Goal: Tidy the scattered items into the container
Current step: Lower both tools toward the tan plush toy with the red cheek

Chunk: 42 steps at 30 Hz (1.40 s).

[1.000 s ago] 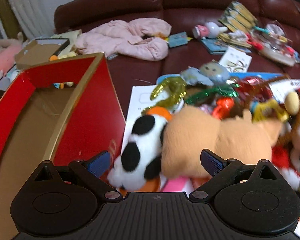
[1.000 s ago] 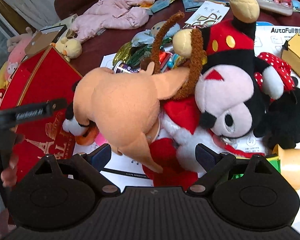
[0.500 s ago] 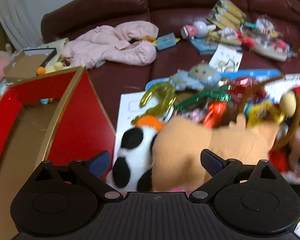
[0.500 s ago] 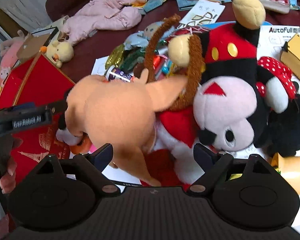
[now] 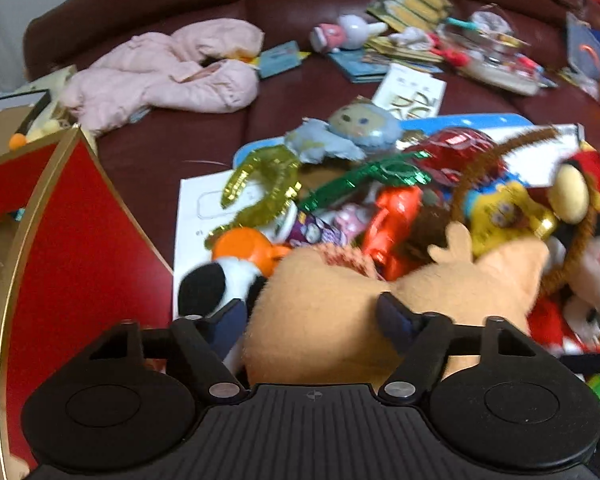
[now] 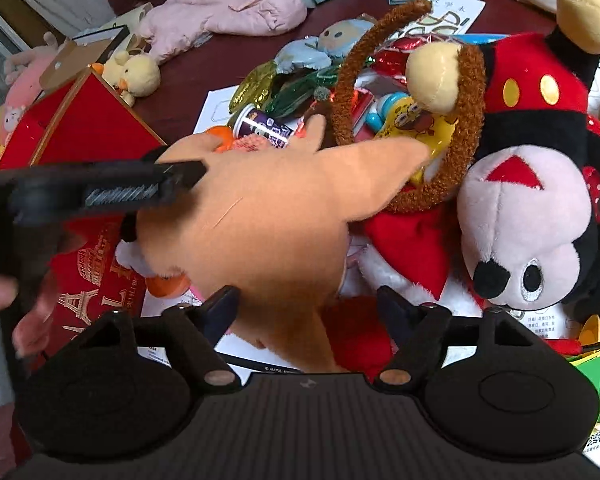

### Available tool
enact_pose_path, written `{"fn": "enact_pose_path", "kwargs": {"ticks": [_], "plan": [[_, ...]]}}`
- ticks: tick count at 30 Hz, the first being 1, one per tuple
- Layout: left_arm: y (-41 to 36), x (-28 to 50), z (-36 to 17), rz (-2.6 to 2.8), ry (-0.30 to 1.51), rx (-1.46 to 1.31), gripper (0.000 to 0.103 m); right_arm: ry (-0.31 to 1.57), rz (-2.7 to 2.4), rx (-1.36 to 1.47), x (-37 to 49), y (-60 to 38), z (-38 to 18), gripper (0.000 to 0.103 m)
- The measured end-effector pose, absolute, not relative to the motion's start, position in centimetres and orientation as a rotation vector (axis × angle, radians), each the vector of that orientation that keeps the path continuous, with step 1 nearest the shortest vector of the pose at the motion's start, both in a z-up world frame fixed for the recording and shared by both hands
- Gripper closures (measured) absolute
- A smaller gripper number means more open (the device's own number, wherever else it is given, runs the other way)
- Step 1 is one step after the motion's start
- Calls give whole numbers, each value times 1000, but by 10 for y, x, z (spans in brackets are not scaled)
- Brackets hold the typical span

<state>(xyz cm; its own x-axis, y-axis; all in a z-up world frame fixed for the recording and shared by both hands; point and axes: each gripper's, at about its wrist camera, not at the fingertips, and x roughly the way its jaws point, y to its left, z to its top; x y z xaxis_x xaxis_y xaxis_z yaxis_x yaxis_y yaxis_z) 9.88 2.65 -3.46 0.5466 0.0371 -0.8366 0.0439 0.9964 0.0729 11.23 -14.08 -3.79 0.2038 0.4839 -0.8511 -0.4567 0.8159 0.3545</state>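
Lying just right of the red box point(image 5: 80, 240), the tan plush point(image 5: 320, 320) sits atop the toy heap. Left gripper point(image 5: 312, 316) is closing around its bulk; right gripper point(image 6: 304, 304) is closing around its lower limb, pads not yet pressing. Soft, light, squashy: likely best pinched deep at the body.

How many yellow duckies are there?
1. The yellow duck plush sits on the sofa behind the red box, left of the toy pile. More could hide under the pile.
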Motion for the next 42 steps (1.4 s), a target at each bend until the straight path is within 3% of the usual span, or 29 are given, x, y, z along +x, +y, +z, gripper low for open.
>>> {"fn": "enact_pose_path", "kwargs": {"ticks": [13, 25, 28, 35, 42], "plan": [[36, 11, -43, 33, 1002, 81, 33, 1268, 735, -1, 82, -148, -53, 24], [41, -52, -85, 14, 1125, 57, 28, 1261, 776, -37, 54, -166, -54, 21], [47, -63, -73, 29, 1096, 65, 27, 1272, 784, -60, 47, -169, -54, 21], [53, -65, -24, 7, 949, 43, 10, 1237, 775, -9, 54, -176, -43, 21], [57, -45, -11, 72, 905, 52, 10, 1235, 777, -26, 49, -188, -40, 21]]}}
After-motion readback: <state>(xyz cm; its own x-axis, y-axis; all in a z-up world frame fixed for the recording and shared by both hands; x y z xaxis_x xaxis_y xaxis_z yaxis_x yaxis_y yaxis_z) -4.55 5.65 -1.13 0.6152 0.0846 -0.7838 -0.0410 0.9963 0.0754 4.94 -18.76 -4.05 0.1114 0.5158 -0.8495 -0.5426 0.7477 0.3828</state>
